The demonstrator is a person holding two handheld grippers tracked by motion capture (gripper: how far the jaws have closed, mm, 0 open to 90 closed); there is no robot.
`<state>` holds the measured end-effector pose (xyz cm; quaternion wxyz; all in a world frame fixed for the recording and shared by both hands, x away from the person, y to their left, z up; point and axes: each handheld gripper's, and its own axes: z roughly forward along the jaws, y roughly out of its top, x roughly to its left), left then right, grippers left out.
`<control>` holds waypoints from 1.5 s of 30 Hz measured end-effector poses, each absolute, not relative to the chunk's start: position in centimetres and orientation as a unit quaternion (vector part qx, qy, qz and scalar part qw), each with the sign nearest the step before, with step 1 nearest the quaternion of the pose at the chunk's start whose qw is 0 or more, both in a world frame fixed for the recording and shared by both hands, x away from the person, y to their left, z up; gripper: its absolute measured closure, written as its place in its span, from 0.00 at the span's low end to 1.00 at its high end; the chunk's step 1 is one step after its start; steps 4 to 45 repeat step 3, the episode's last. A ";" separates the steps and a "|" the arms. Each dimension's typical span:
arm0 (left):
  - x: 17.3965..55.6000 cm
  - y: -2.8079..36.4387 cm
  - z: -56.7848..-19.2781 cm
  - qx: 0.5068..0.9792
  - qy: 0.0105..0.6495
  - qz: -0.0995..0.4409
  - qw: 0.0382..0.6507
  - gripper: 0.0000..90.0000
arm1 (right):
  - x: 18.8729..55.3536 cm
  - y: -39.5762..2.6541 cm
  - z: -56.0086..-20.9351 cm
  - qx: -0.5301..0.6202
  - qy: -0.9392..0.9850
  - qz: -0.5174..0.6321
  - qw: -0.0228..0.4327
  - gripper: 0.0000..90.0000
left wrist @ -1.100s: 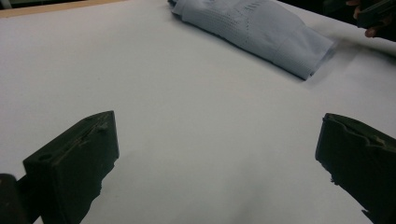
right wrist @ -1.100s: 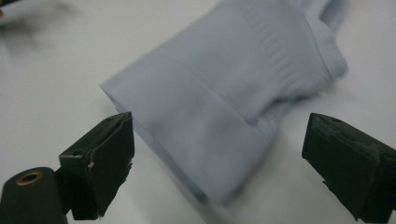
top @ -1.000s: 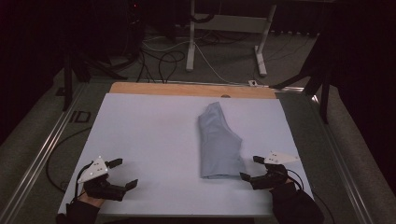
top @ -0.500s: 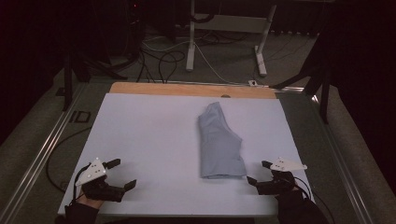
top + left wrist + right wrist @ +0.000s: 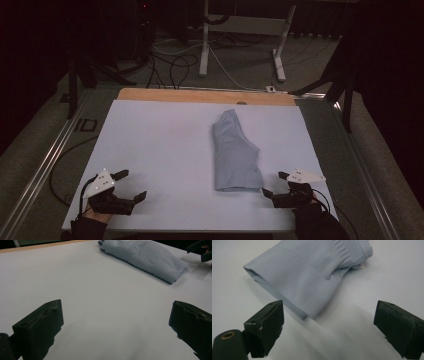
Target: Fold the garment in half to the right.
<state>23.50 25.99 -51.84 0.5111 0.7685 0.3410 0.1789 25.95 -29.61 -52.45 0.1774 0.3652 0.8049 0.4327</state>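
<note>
Both hands sit low at the near edge of the table [image 5: 150, 130], one at each corner. The left gripper [image 5: 131, 186] rests on bare white surface, jaws spread wide, holding nothing. The right gripper [image 5: 275, 184], jaws also wide and empty, sits just beside the ribbed hem of one folded pale-blue garment [image 5: 235, 152], which lies right of centre and stretches away toward the far side.

High view overhead; gripper views low (sharing garment [image 5: 147, 257]).
</note>
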 end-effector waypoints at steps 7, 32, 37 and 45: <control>23.5 25.9 -51.9 0.769 0.342 0.180 0.509 0.00 | 26.0 -29.6 -52.5 0.366 0.804 0.435 0.173 0.11; 23.5 25.9 -51.9 0.769 0.342 0.180 0.509 0.00 | 26.0 -29.6 -52.5 0.366 0.804 0.435 0.173 0.11; 23.5 25.9 -51.9 0.769 0.342 0.180 0.509 0.00 | 26.0 -29.6 -52.5 0.366 0.804 0.435 0.173 0.11; 23.5 25.9 -51.9 0.769 0.342 0.180 0.509 0.00 | 26.0 -29.6 -52.5 0.366 0.804 0.435 0.173 0.11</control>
